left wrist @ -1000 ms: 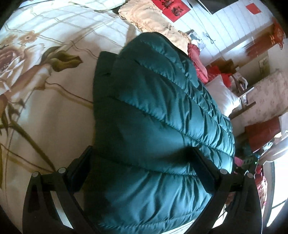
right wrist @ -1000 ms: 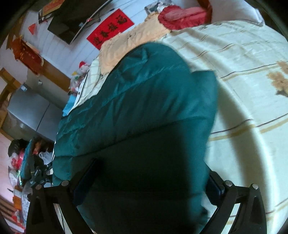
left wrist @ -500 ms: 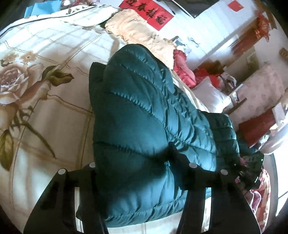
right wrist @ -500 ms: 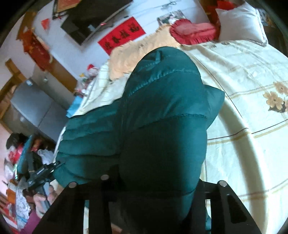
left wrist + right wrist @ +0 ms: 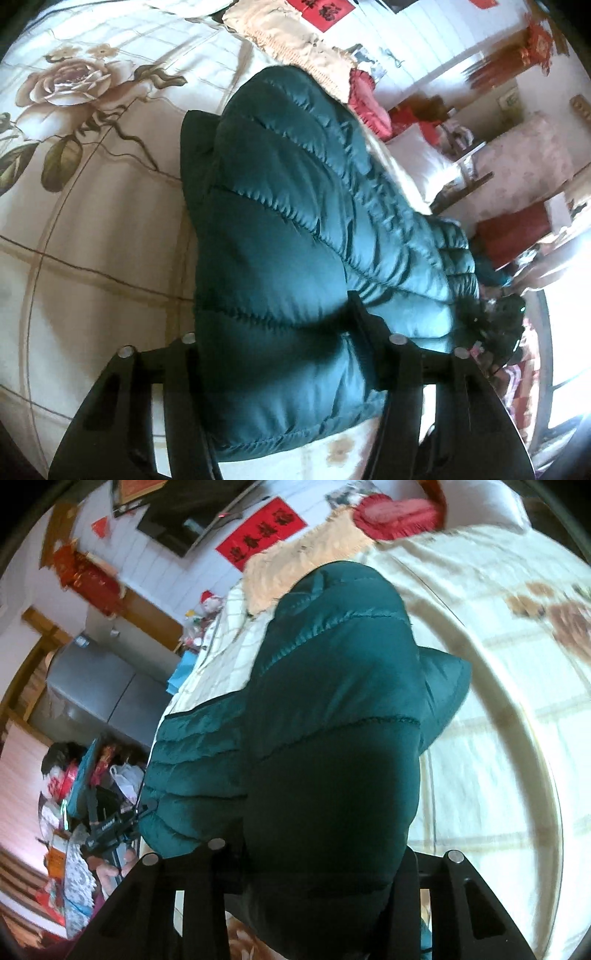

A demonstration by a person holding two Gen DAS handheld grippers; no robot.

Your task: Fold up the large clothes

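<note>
The bed (image 5: 85, 236) carries the green jacket (image 5: 295, 229), its near end bunched up off the sheet. The left gripper (image 5: 280, 354) and right gripper (image 5: 317, 853) each pinch a thick wad of that end, though both sets of jaws are easing apart. The slick padding could slip out, dropping the fold crooked, or the far end may drag along

The right gripper (image 5: 317, 853) holds a thick fold of the dark green quilted jacket (image 5: 332, 709) between its black fingers (image 5: 406, 893), and its jaws are opening slightly. The jacket lies on a cream floral bedsheet (image 5: 498, 738).
</note>
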